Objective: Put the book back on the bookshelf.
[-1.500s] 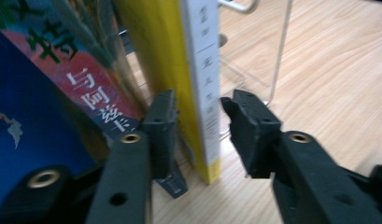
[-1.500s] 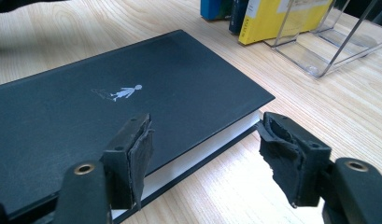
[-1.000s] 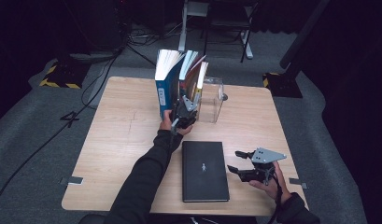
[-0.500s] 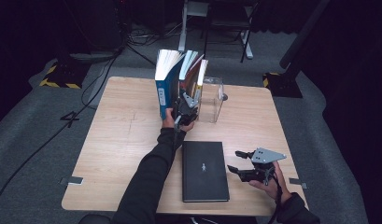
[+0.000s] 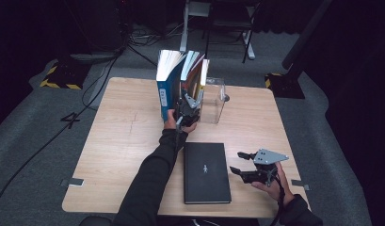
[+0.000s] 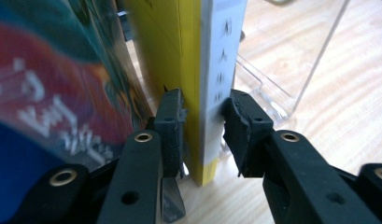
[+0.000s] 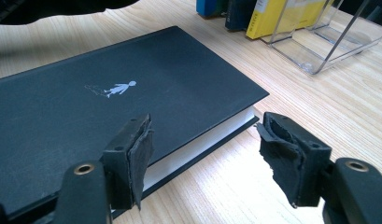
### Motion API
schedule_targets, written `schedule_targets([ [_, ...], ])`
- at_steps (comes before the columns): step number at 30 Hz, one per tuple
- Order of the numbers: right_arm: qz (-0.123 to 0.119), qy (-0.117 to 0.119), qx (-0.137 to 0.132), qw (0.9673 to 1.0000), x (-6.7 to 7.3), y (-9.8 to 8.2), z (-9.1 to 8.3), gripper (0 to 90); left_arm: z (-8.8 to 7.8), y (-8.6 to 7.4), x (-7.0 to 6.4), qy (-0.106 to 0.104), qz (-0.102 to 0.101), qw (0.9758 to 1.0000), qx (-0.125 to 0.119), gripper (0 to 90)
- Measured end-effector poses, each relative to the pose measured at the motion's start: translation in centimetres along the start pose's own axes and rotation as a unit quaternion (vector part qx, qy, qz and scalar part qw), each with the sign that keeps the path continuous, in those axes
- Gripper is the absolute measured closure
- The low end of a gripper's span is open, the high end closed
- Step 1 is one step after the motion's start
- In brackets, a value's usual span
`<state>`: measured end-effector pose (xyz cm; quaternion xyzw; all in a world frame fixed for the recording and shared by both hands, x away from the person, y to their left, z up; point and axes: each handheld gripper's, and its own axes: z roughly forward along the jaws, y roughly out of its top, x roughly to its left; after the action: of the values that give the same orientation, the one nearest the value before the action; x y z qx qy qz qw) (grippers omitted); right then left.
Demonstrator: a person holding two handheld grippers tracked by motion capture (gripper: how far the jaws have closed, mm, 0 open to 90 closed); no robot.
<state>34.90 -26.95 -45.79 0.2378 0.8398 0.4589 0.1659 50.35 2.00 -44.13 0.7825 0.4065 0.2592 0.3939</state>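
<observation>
Several books stand upright at the back of the table, among them a blue book (image 5: 163, 89) and a thin yellow book (image 5: 200, 75) with a white spine (image 6: 221, 60). My left gripper (image 5: 189, 104) (image 6: 202, 126) is shut on the lower spine of that yellow book, one pad on each cover. A black hardcover book (image 5: 205, 172) (image 7: 109, 102) with a small white figure lies flat near the front edge. Beside its right edge my right gripper (image 5: 236, 162) (image 7: 205, 140) is held open, and the book's corner lies beyond its pads without touching them.
A clear plastic bookend (image 5: 213, 99) (image 6: 291, 60) (image 7: 328, 42) stands just right of the upright books. A colourful cover (image 6: 48, 93) leans close on the other side of the held book. The wooden table (image 5: 119, 141) has bare room on its left half.
</observation>
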Motion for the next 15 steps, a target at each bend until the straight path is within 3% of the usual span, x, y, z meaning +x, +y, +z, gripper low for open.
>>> schedule_targets([
  [15,-0.006,-0.003,0.014,0.9999,0.0,-0.2,0.2,35.0,-2.1,-0.1,0.1,-0.009,0.047,0.9989,0.003,66.9],
])
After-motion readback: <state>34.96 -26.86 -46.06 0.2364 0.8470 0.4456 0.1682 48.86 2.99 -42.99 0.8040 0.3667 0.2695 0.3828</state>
